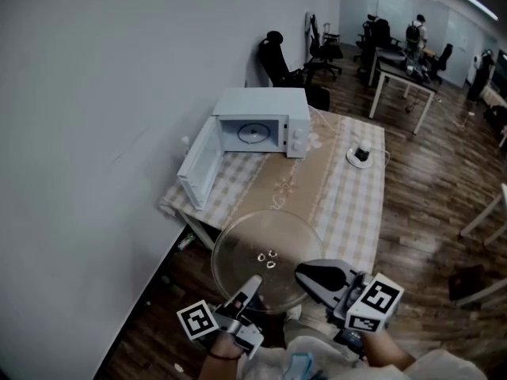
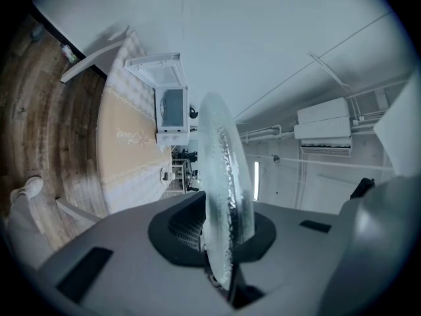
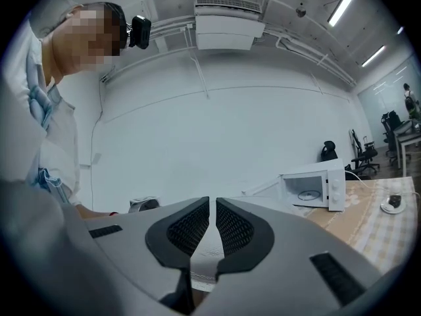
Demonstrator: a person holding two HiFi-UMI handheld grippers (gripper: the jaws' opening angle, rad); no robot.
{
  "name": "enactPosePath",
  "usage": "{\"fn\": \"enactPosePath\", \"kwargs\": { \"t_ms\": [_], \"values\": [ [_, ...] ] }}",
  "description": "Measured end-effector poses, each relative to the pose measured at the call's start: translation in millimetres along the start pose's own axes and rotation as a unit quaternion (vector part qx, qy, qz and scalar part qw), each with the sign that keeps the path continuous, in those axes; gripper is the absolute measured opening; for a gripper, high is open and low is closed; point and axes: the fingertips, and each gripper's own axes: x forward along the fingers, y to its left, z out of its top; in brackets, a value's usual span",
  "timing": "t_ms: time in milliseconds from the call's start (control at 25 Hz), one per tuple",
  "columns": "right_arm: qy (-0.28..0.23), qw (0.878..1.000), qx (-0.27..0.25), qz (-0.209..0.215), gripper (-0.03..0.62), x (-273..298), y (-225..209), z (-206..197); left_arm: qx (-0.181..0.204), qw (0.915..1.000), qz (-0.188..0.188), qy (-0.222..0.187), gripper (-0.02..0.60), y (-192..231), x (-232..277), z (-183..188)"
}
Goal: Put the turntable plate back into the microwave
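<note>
Nothing is seated yet, by my reading. The plate (image 1: 268,261) hangs well short of the microwave (image 1: 261,121), off the worktop's (image 1: 348,204) far end from it. The microwave's door stands open, so carrying it in remains. My left tongs (image 1: 250,286) are clamped on the plate's rim. The right tongs (image 1: 309,274) are pressed nearly together, empty.

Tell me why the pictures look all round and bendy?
Wide lenses bend things: both gripper views sit in dark circles; the left gripper view is tipped sideways, with the plate huge and edge-on; the head view bends things less.
</note>
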Motion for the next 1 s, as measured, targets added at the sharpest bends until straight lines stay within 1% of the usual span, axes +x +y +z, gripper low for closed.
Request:
{"fn": "enactPosePath", "kwargs": {
  "t_ms": [240, 520, 800, 1000],
  "values": [
    [-0.005, 1.0, -0.001, 0.004, 0.036, 24, -60, 21, 0.003, 0.9999, 0.008, -0.005, 0.025, 6, 47, 35],
    [-0.008, 1.0, -0.006, 0.019, 0.036, 46, -124, 42, 0.008, 0.9999, 0.005, -0.006, 0.023, 9, 103, 69],
    [-0.003, 0.999, -0.012, 0.043, 0.035, 61, -165, 50, 0.005, 0.9997, 0.001, -0.025, 0.023, 19, 142, 91],
    [0.004, 0.999, -0.014, 0.046, 0.036, 72, -185, 48, 0.009, 0.9992, -0.003, -0.039, 0.023, 28, 160, 109]
  ]
}}
